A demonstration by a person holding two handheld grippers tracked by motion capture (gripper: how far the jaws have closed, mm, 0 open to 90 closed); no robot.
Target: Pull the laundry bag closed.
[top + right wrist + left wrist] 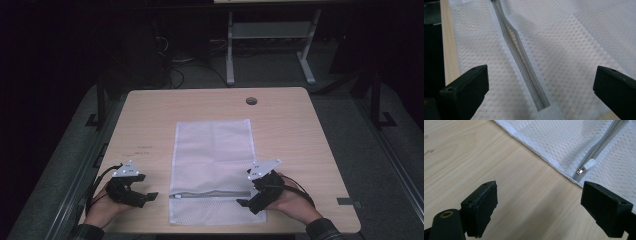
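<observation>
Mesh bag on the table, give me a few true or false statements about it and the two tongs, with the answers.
1. The white mesh bag lies flat on the wooden table. True.
2. The left tongs are clamped on the zipper pull. False: their jaws stand open over bare table, and the pull lies beyond them, untouched.
3. The right tongs are open, with the zipper running between their jaws. True.
4. The zipper pull sits at the end of the zipper nearer the right tongs. False: it sits at the end by the left tongs.
5. The zipper gapes partly open. True: the right gripper view shows a gap between its two sides.
</observation>
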